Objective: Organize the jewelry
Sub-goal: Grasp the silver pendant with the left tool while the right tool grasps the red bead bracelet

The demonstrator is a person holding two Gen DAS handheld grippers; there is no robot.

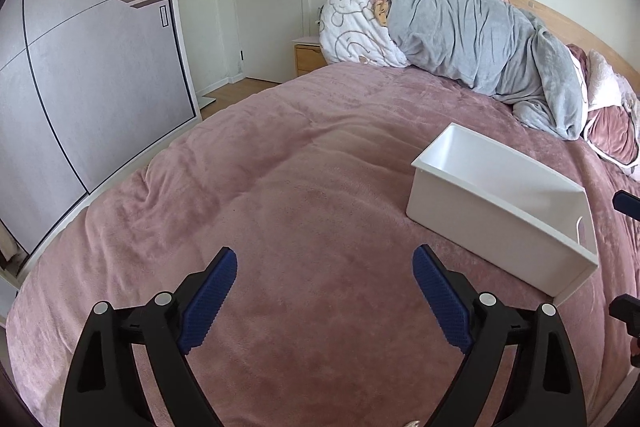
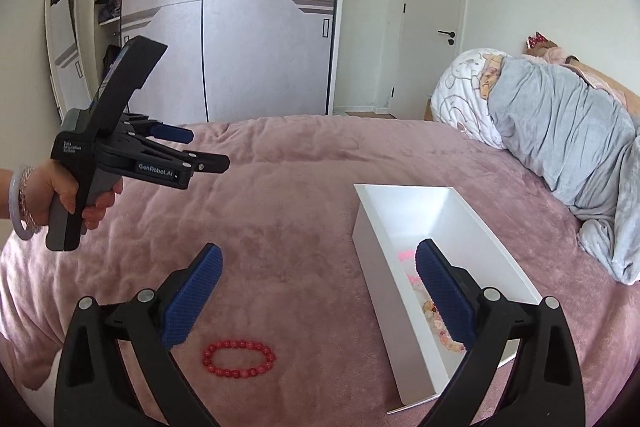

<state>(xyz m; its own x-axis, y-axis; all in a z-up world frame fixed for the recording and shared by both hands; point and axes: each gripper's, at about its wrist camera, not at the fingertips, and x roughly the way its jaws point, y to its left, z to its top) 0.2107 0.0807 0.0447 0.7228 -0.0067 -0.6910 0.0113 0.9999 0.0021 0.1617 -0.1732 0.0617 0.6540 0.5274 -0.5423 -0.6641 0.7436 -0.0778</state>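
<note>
A red bead bracelet (image 2: pixel 239 359) lies flat on the pink bedspread, between and just below my right gripper's open fingers. My right gripper (image 2: pixel 319 259) is open and empty above it. A white rectangular box (image 2: pixel 372 259) stands to its right; inside lie pink and pale jewelry pieces (image 2: pixel 434 319), partly hidden by my right finger. My left gripper (image 1: pixel 325 263) is open and empty over bare bedspread; in the right wrist view it (image 2: pixel 208 149) hovers at the left, held by a hand. The box (image 1: pixel 480 223) is to its right there.
The pink bedspread (image 1: pixel 280 167) covers a wide bed. A grey blanket (image 1: pixel 480 43) and a cartoon-print duvet (image 1: pixel 356 27) are piled at the head. A wardrobe (image 2: pixel 240 27), a door (image 2: pixel 436 19) and a leaning mirror (image 2: pixel 66 47) stand beyond the bed.
</note>
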